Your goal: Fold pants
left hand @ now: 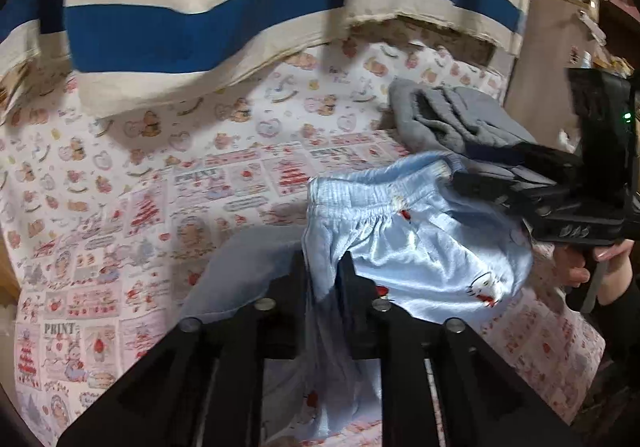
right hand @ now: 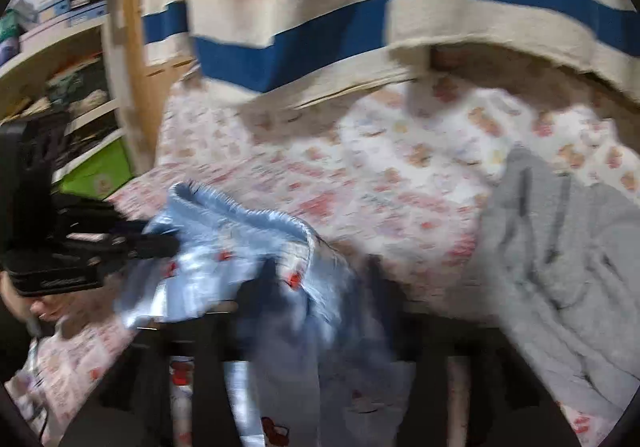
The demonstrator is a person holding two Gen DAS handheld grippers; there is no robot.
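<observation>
While the pants (left hand: 404, 231) hung lifted above the printed sheet (left hand: 120, 207), the left gripper (left hand: 322, 271) had its jaws clamped on the waistband's left end. At right, the right gripper (left hand: 472, 181) pinched the waistband's other end. A grey garment (left hand: 452, 119) lay far right.

Left gripper (left hand: 324, 271) is clamped on a bunched edge of the light blue satin pants (left hand: 416, 247), near the elastic waistband, with cloth trailing down between its fingers. Right gripper (left hand: 468, 181), held by a hand (left hand: 592, 267) at frame right, has its fingertips at the far waistband corner; grip there is not clear. Pants are lifted above the printed bedsheet (left hand: 120, 207), with a grey garment (left hand: 448, 119) lying behind them and a blue-orange-cream striped cloth (left hand: 180, 27) hanging above.
</observation>
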